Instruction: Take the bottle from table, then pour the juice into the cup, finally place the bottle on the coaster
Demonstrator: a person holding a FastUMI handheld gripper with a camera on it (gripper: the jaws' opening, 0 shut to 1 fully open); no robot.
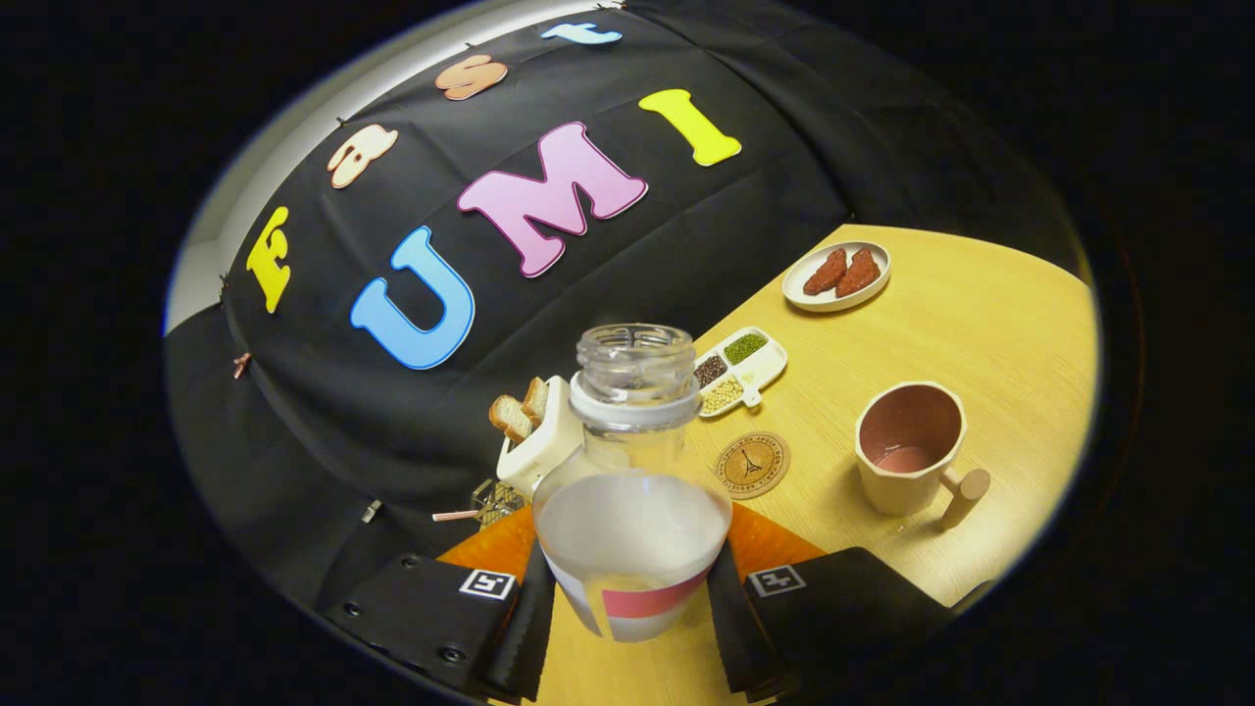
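A clear uncapped bottle with pale juice in its lower half and a pink-and-white label stands between my two black fingers, and my gripper is shut on it. The view is tilted, and the bottle is held above the wooden table. Beyond the bottle, slightly right, lies a round cork coaster. Further right stands a beige cup with a pink inside and a wooden handle; a little liquid shows at its bottom.
A white toaster with bread slices stands just behind the bottle on the left. A white divided dish of beans lies beyond the coaster. A plate with brown pieces sits at the far side near the black cloth wall.
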